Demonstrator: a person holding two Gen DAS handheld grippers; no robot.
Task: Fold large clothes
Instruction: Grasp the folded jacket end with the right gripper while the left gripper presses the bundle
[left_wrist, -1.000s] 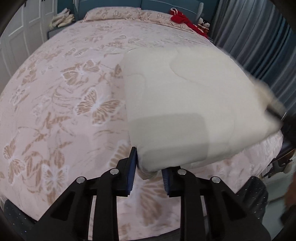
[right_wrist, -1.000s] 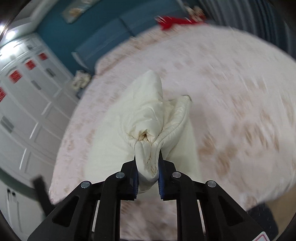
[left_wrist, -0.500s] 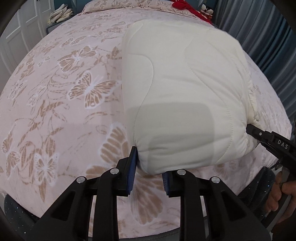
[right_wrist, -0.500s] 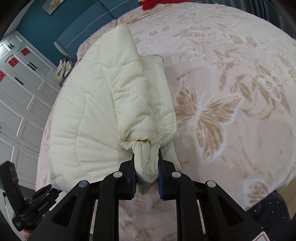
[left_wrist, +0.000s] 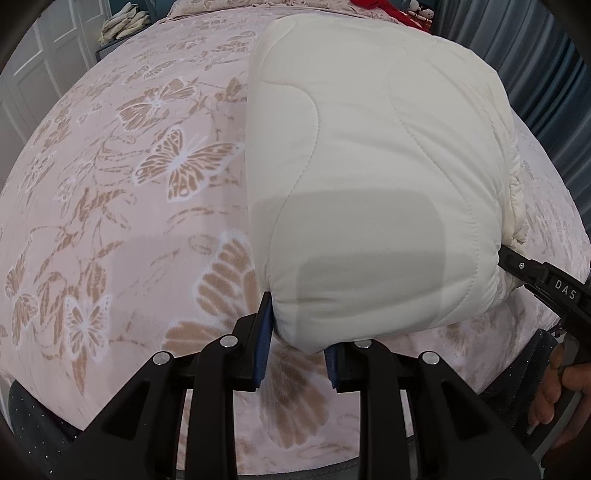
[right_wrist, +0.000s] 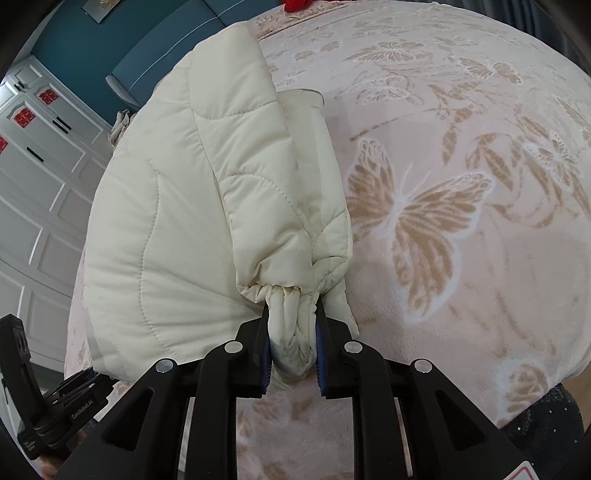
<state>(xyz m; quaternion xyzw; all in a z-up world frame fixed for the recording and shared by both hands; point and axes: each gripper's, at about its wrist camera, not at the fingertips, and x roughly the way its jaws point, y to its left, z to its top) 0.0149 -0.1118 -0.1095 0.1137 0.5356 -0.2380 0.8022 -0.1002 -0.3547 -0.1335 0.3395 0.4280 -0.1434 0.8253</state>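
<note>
Left wrist view: a cream quilted jacket (left_wrist: 369, 166) is seen folded into a thick rectangular bundle lying on the butterfly-patterned bedspread (left_wrist: 129, 221), near the bed's near edge. The left gripper (left_wrist: 297, 343) is clamped on the bundle's near left corner, with padding squeezed between the blue pads. In the right wrist view the right gripper (right_wrist: 291, 350) is closed tightly on a gathered elastic cuff (right_wrist: 291, 325) of a sleeve that is laid along the bundle's right side. The fold is judged to be well advanced: the body has been doubled over and the sleeve brought in, and the bundle appears to be resting on the bed. What seems to be left is the release of both corners and perhaps a smoothing of the puffy top layer. The bundle's near edge is seen just inside the mattress edge, so little margin is left toward the person. Ample open bedspread is available to the left of the bundle and to its right. The far end of the bed is occupied by a red item (left_wrist: 384, 11), well apart.
</note>
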